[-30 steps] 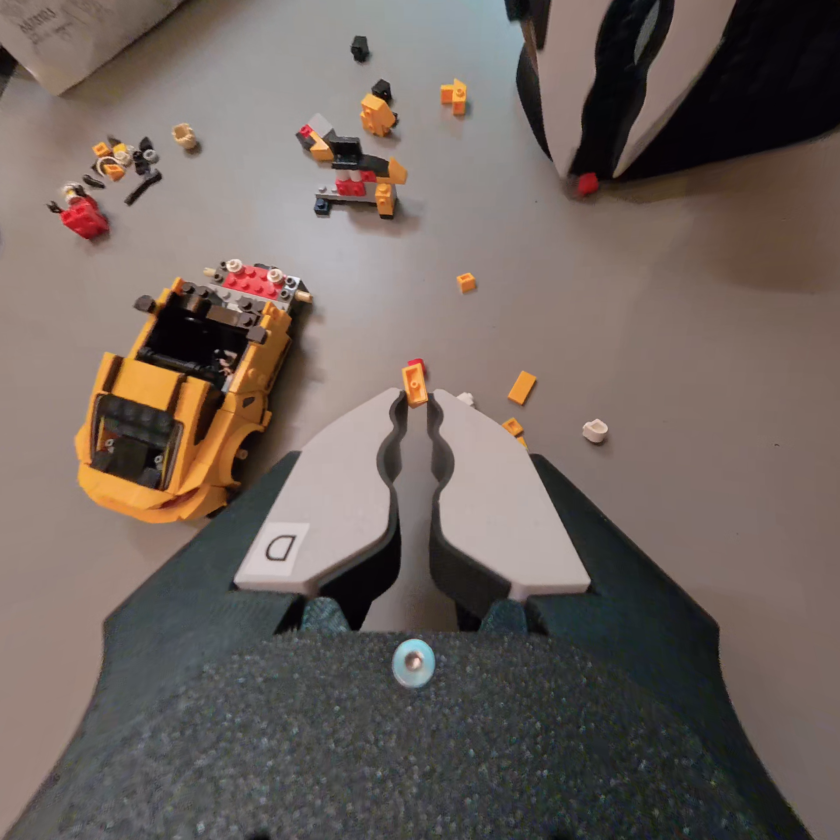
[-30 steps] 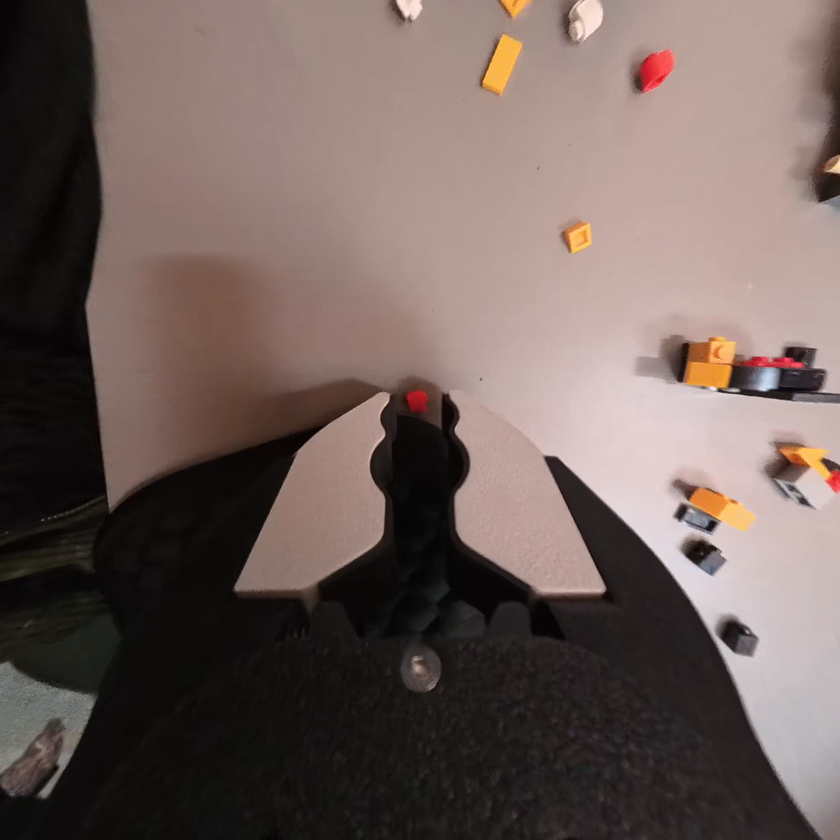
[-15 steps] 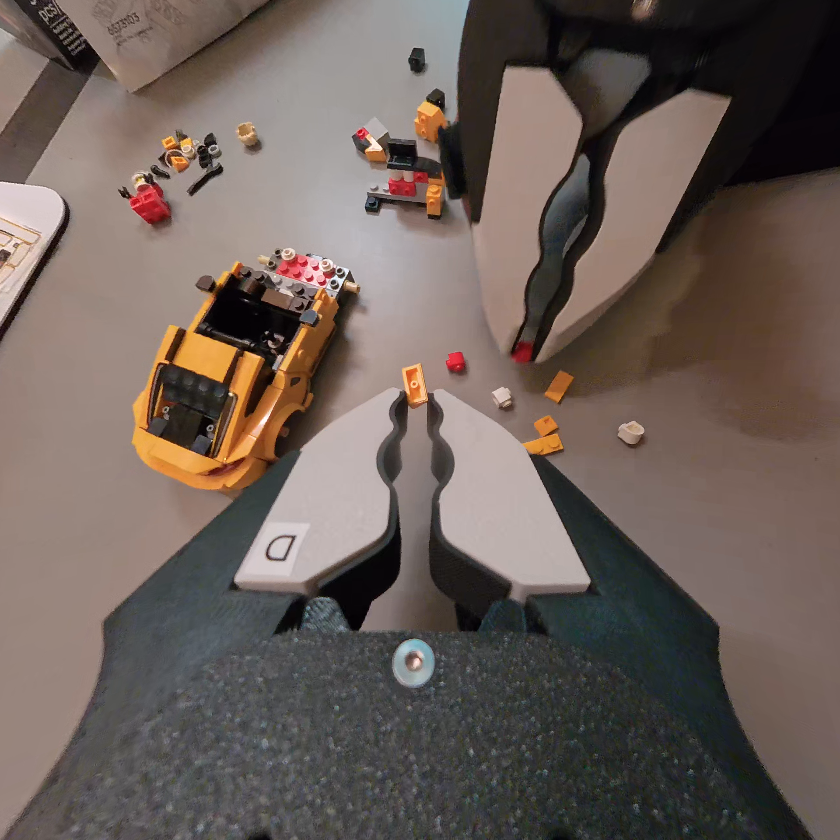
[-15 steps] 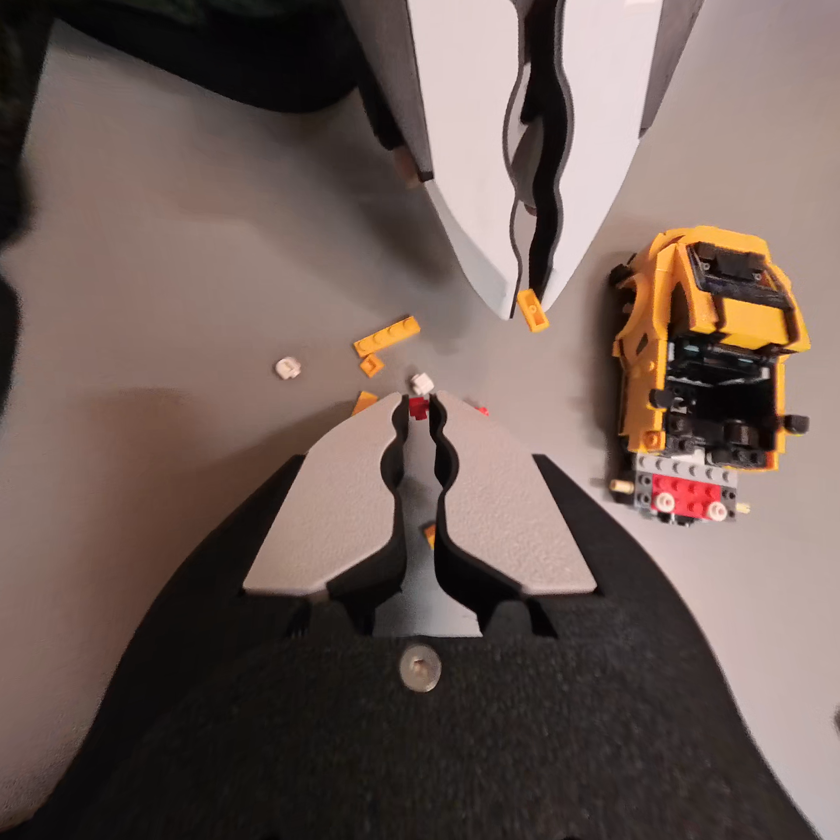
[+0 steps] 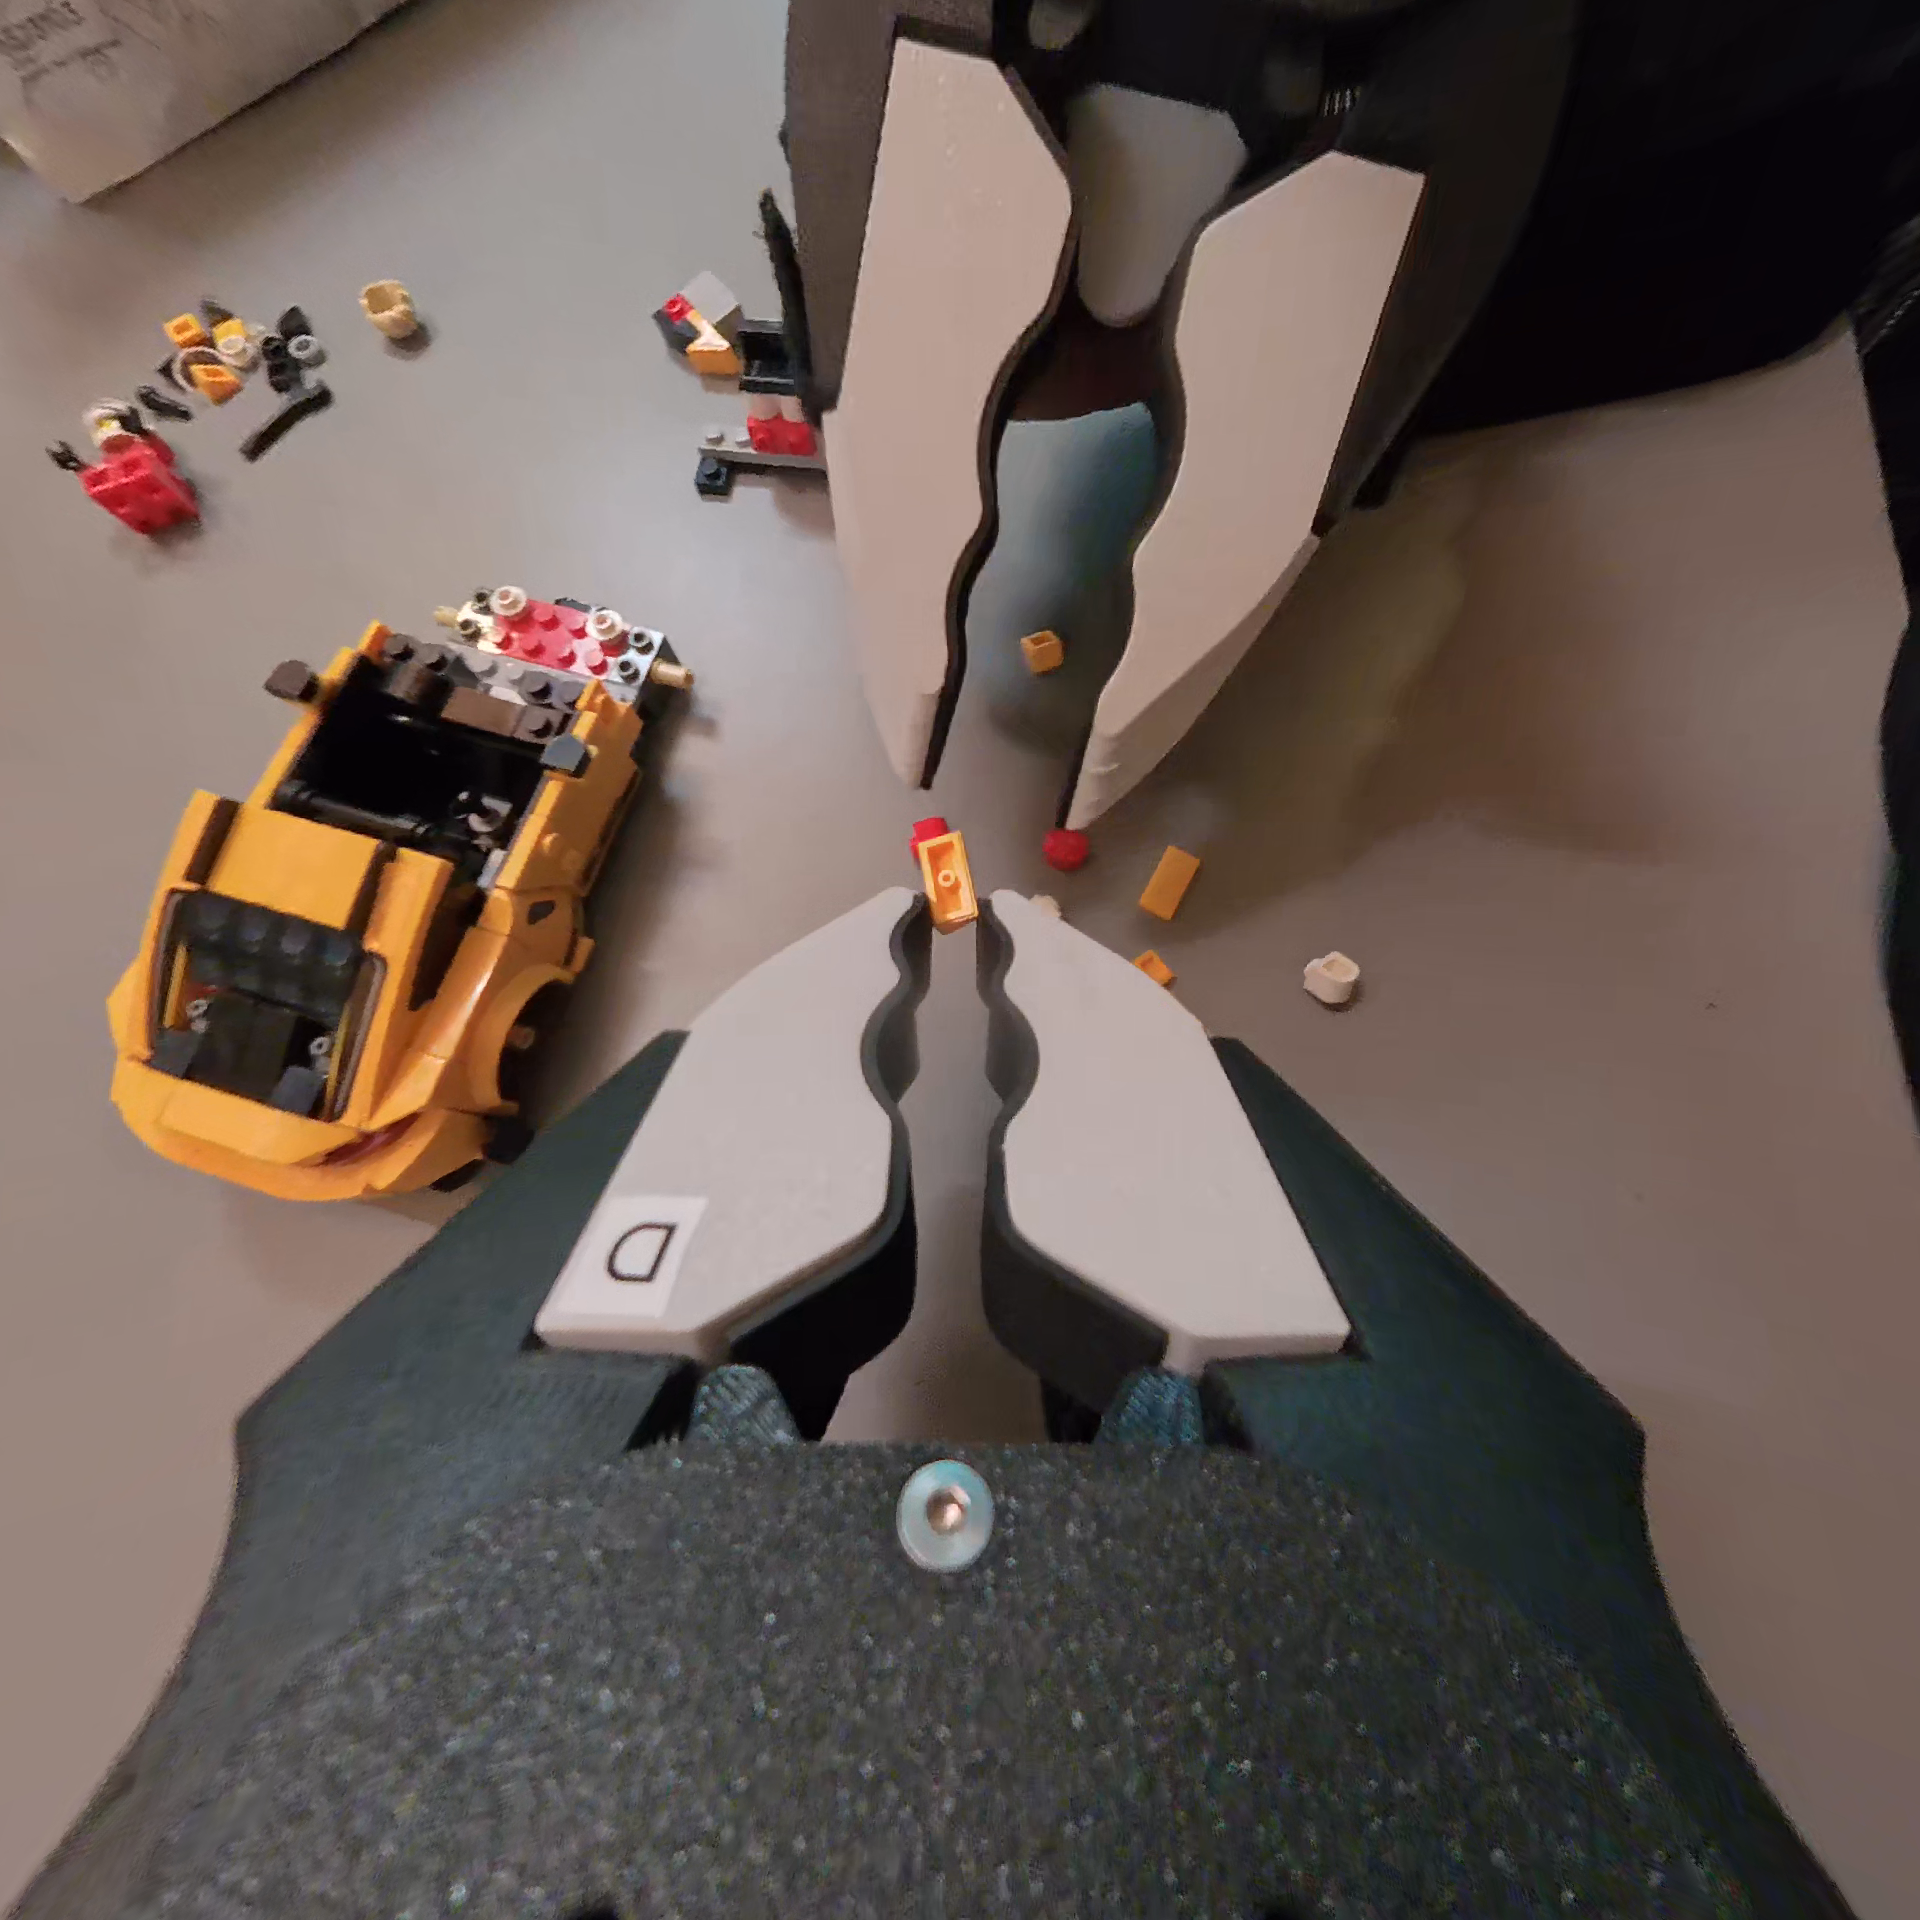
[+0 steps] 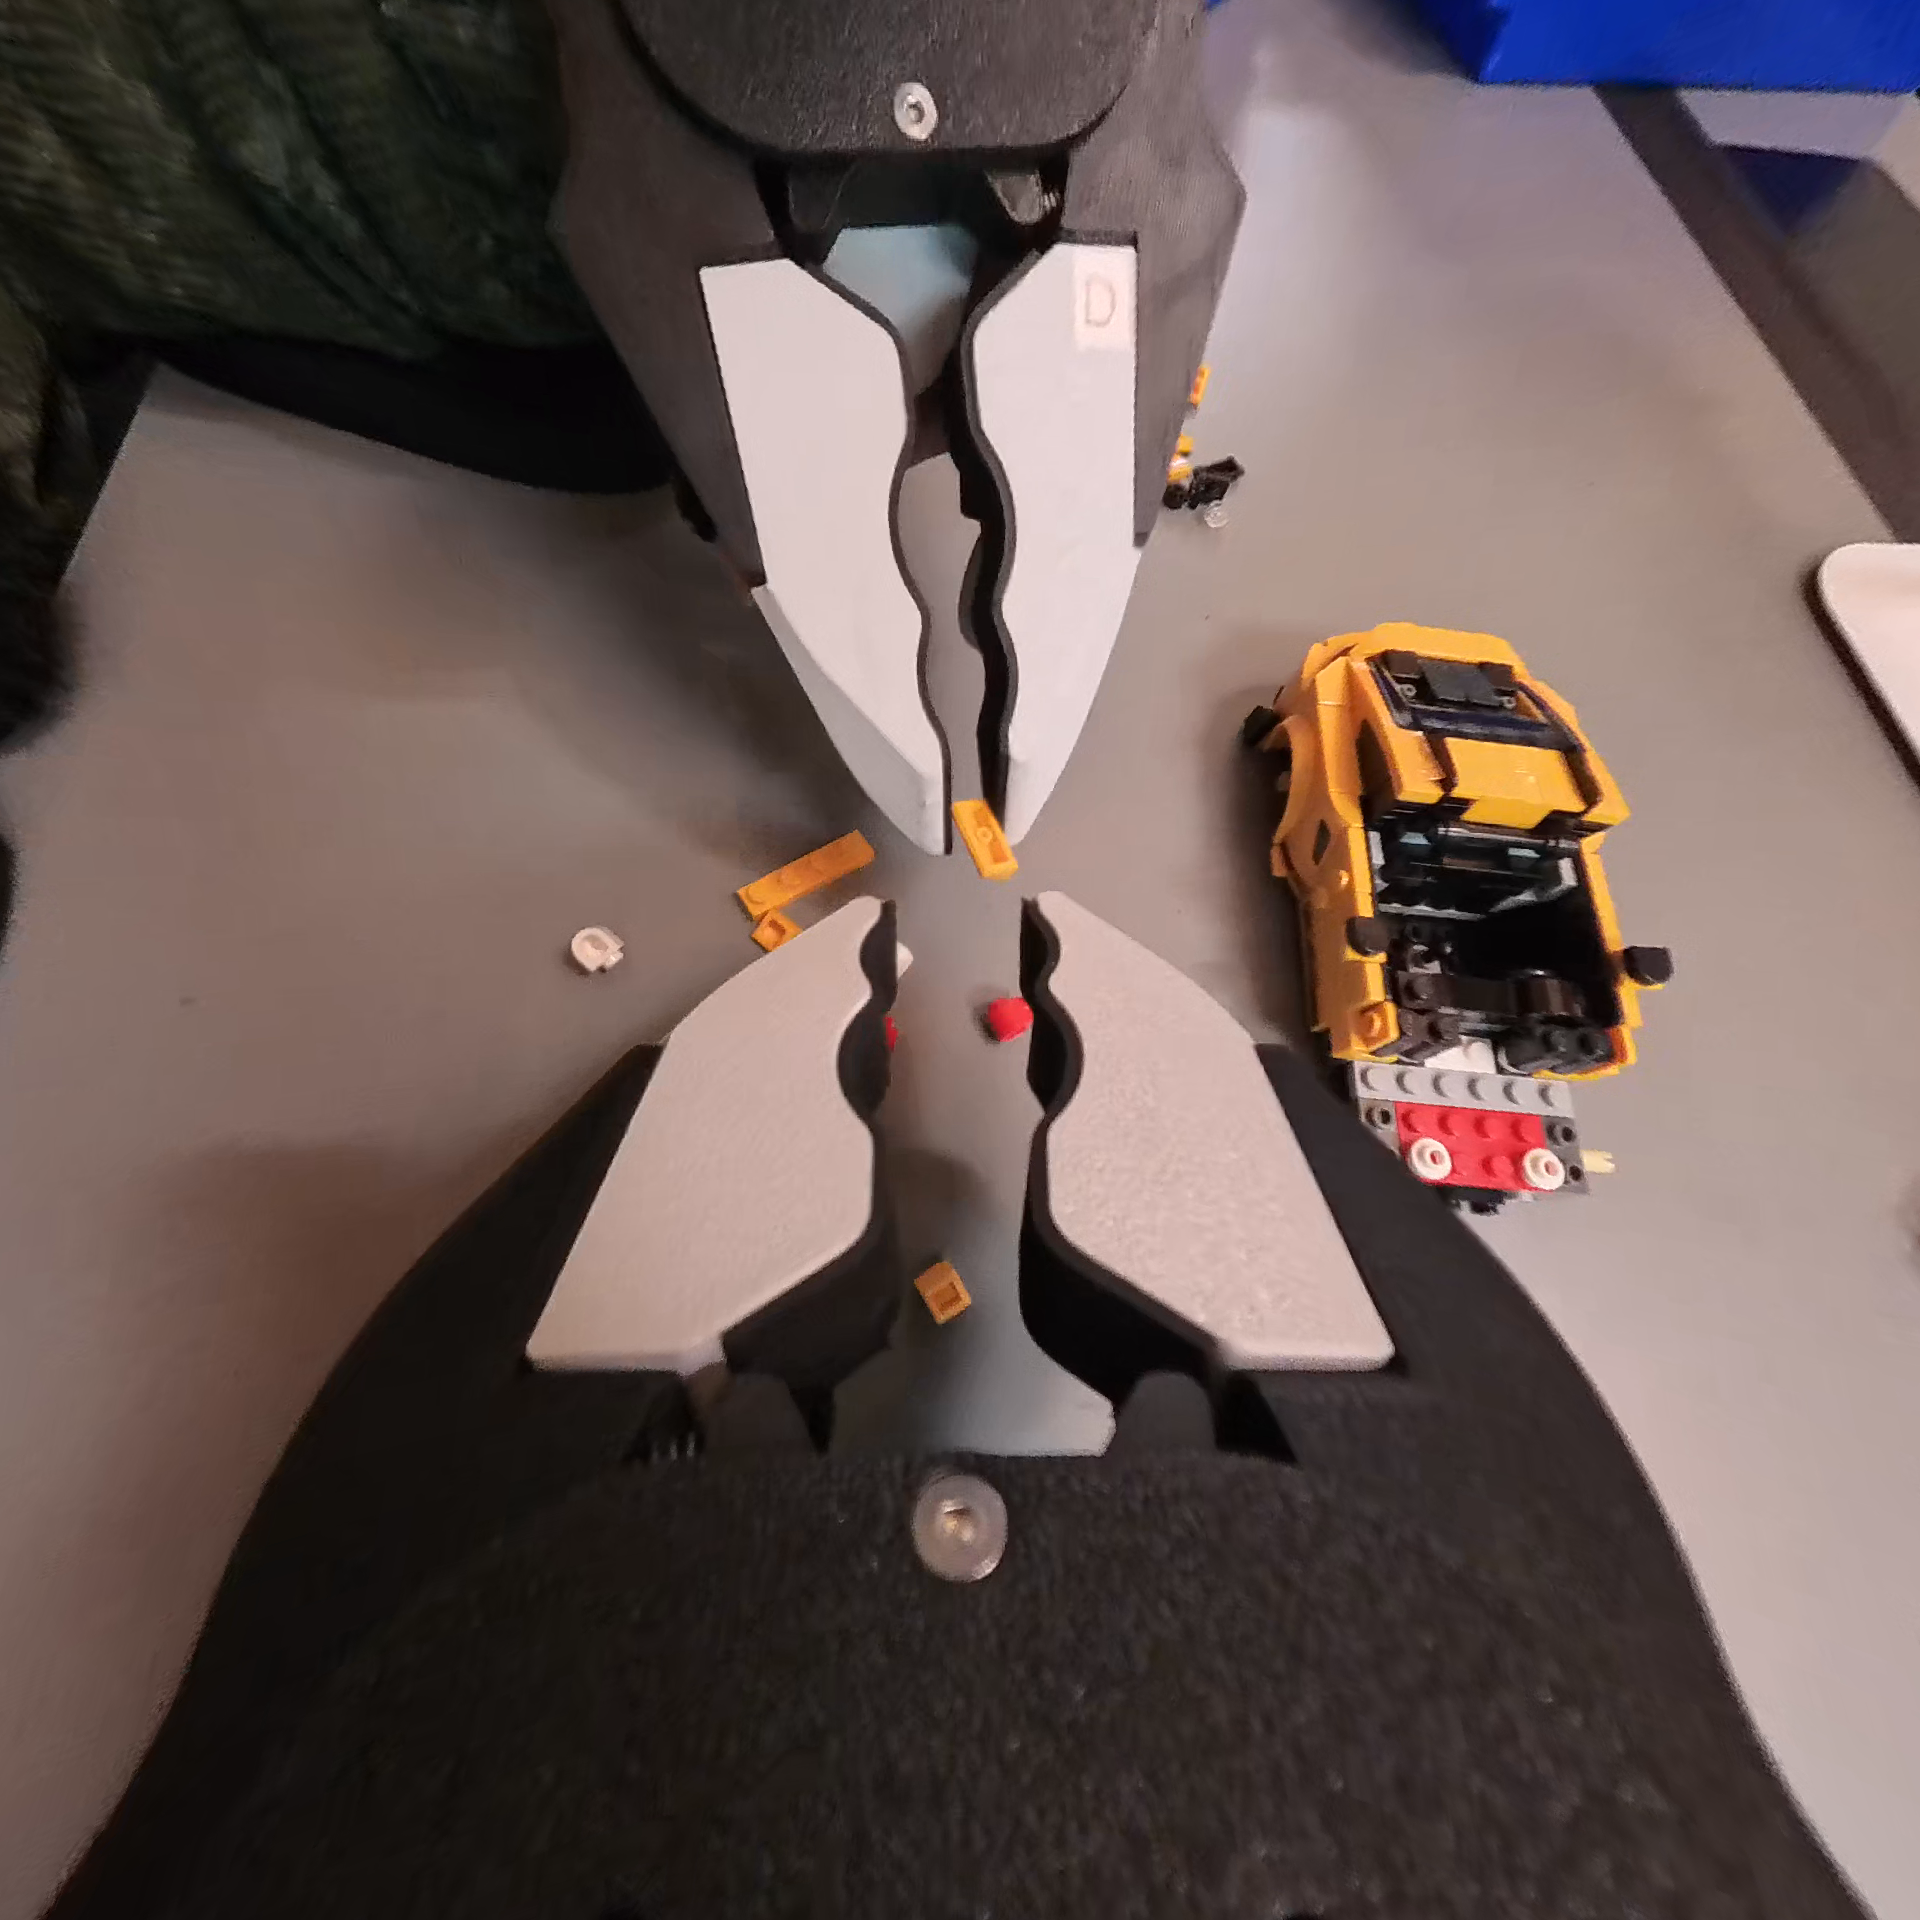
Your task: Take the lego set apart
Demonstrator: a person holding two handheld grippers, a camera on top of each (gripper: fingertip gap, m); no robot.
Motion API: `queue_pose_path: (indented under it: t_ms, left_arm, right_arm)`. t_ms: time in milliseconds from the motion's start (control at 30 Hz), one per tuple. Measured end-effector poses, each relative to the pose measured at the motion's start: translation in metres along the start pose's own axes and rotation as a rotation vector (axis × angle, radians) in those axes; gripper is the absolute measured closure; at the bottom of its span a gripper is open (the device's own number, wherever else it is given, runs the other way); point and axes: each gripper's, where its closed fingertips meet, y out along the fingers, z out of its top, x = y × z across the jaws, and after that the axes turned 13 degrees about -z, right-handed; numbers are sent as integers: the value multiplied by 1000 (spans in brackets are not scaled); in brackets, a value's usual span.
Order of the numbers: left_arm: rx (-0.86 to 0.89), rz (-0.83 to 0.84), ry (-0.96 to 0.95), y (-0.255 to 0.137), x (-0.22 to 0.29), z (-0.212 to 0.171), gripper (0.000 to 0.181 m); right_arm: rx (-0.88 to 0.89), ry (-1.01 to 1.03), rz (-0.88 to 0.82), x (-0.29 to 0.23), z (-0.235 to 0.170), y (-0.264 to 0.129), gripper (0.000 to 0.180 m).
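Two views, the left wrist one first: the left tool (image 5: 951, 912) pinches a small orange plate (image 5: 950, 883) at its tips, the yellow lego car (image 5: 374, 894) lying partly stripped on the grey bench (image 5: 1558, 1039) to its left, and a white label with one printed letter sits on its left finger (image 5: 769, 1122). Opposite it the right tool (image 5: 997, 800) hangs with jaws wide and empty, a red stud (image 5: 1064, 848) on the bench at one tip. From the right wrist view, the right tool (image 6: 954, 914) gapes over a loose red stud (image 6: 1006, 1016) and a tiny orange piece (image 6: 942, 1291), facing the left tool (image 6: 971, 831) clamped on the orange plate (image 6: 985, 837), the car (image 6: 1455, 894) near the bench's right edge.
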Motion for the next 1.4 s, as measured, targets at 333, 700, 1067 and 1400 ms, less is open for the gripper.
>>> queue_pose_path:
  t_ms: [333,700,1067,1400]
  left_arm:
    - [6,-9,97,7,8,6,173]
    - [23,-12,73,7,6,6,164]
    - [83,-153,-138,7,14,8,175]
    - [438,-574,-644,-15,18,28,175]
  right_arm:
    - [26,13,30,-3,-2,-2,165]
    - [-7,94,70,-3,-4,-4,172]
    - [-43,227,135,-6,-7,-4,172]
    - [129,-38,-38,2,10,-9,164]
